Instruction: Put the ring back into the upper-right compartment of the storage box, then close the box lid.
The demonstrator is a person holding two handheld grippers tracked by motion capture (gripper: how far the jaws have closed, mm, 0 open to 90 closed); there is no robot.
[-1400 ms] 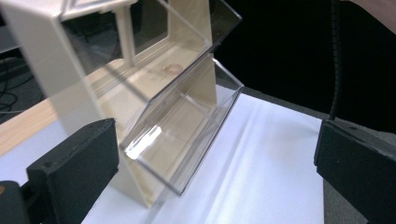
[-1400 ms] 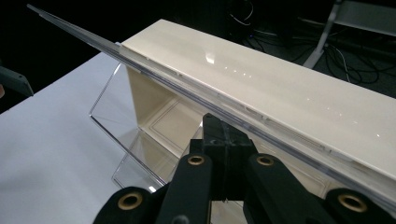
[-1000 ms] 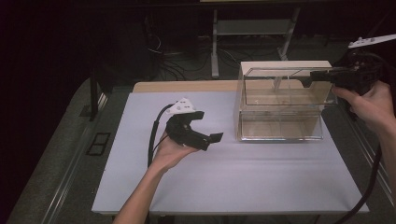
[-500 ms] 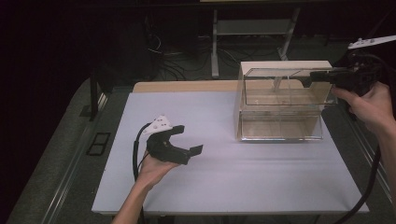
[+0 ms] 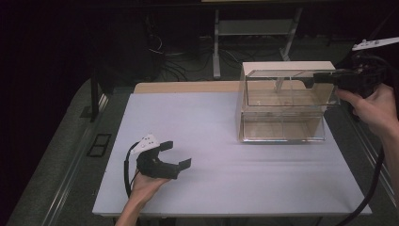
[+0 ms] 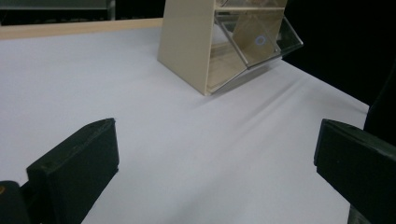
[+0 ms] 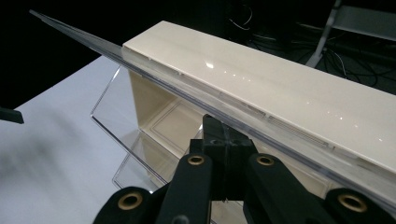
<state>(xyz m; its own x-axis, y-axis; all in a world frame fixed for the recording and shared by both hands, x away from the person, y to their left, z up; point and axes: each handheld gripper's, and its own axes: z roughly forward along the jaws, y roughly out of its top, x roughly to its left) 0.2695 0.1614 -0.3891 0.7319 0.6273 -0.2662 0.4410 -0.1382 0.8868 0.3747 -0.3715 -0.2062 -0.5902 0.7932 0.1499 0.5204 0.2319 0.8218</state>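
Two grippers: the left gripper [image 5: 176, 154], jaws spread wide, rests at 7 o'clock on the white table [image 5: 211, 127]; the right gripper [image 5: 316, 78] is clamped on the clear flap [image 7: 154, 74] of the cream display box [image 5: 282, 103] at 2 o'clock.

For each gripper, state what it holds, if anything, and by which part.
Right gripper: shut on the display case's clear lid, at its right edge. Left gripper: open, holding nothing.

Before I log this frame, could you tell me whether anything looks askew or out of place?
Only the clear flap on the beige bin: it is raised, with the right gripper shut on its edge. Nothing is spilled or broken. The left gripper is open near the table's front.
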